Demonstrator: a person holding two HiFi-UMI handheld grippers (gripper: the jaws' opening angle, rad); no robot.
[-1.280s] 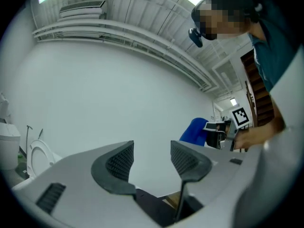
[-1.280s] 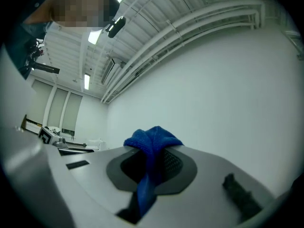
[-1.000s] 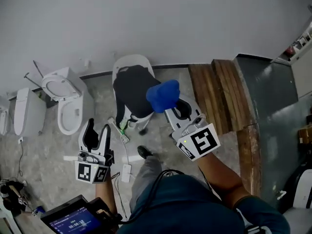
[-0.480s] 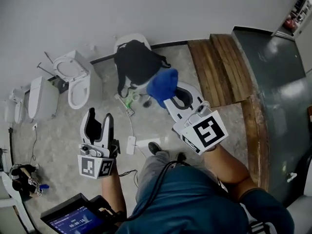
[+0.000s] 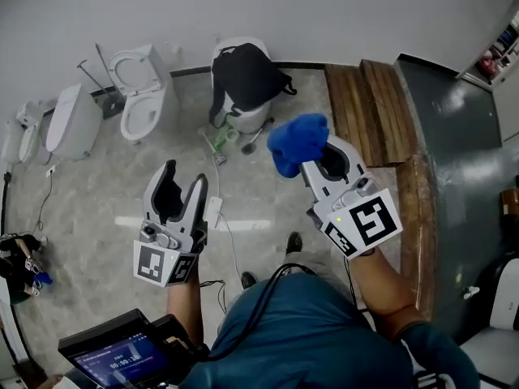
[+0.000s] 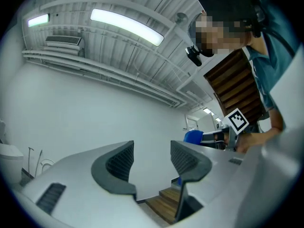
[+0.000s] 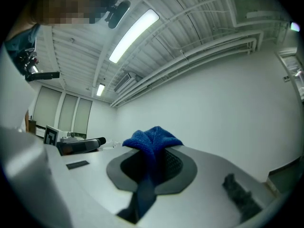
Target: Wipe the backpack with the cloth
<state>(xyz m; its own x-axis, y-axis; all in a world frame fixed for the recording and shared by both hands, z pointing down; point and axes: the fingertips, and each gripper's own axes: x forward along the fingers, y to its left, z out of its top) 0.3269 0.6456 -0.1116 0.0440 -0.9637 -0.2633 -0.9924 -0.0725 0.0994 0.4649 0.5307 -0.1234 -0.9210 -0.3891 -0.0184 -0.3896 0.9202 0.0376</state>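
A black backpack (image 5: 246, 76) sits on a white toilet (image 5: 253, 118) by the far wall in the head view. My right gripper (image 5: 312, 147) is shut on a bunched blue cloth (image 5: 295, 143), held in the air well short of the backpack; in the right gripper view the cloth (image 7: 150, 141) bulges up between the jaws. At the left my left gripper (image 5: 183, 185) hangs over the floor, open, with nothing between its fingers (image 6: 122, 161). Both grippers point at the white wall, not at the backpack.
Two more white toilets (image 5: 144, 96) (image 5: 66, 120) stand along the wall at left. A power strip and cables (image 5: 216, 209) lie on the stone floor. Wooden planks (image 5: 369, 116) and a dark metal sheet (image 5: 454, 136) lie at right. A tablet (image 5: 122, 355) hangs at my waist.
The person has stepped back from the backpack, which now looks smaller and farther off. Both grippers came back with the person; the cloth stays in the right one and the left stays open.
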